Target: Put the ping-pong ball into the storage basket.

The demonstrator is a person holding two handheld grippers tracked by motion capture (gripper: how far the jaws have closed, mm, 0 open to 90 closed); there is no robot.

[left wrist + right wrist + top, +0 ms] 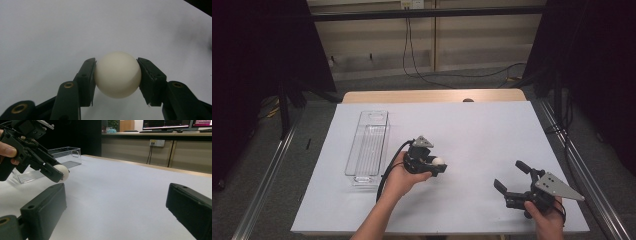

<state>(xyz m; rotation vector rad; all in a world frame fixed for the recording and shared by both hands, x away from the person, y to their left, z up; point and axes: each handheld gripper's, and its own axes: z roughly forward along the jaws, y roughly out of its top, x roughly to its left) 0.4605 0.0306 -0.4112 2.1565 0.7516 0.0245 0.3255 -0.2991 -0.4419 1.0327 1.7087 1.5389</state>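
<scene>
White ball (117, 74) is judged light, hard and smooth, likely to roll or squirt out if pinched off-centre; best taken across its widest middle. It is pinched there now between both pads of the left gripper (117, 75), seen lifted clear of the white table sheet (472, 130), right of the clear bin (368, 145). Right gripper (116, 202) is spread wide, nothing held, well apart from the ball

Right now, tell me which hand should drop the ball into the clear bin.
Left. Its gripper already clamps the white ball and sits beside the clear bin. The right gripper is open, holds nothing, and is farther away.
</scene>
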